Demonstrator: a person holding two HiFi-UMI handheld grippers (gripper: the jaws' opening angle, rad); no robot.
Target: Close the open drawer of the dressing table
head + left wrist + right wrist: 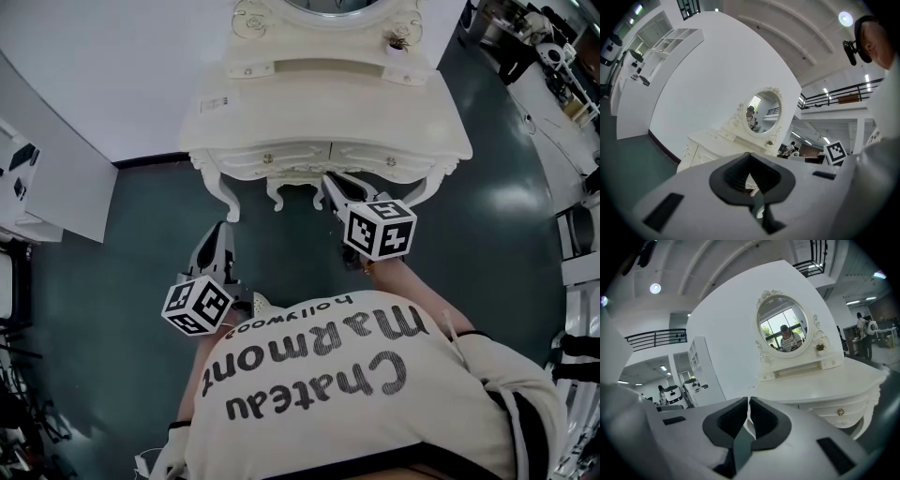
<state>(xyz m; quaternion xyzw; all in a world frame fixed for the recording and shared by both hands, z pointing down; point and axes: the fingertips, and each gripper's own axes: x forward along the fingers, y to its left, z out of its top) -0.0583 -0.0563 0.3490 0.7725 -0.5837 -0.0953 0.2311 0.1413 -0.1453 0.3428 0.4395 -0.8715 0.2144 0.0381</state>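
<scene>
Dressing table (328, 103): cream-white painted wood, smooth top, scrolled carved edge, curved legs.
Mirror (782, 324): oval, in an ornate frame; a small potted plant (819, 348) stands on the shelf at its right.
Drawer (828, 408): bowed front with a round brass-coloured knob (840, 412); it looks flush with the table front.
Floor (122, 281): dark teal, glossy, showing light patches.
Room: white wall (112, 66) behind the table; open hall with railings beyond.
Left gripper (220, 230): grey body, dark ribbed pads; jaws together, nothing between them; over the floor, apart from the table.
Right gripper (335, 183): jaws closed to a hairline slit, empty; tips at the table's front edge near the middle, contact unclear.
</scene>
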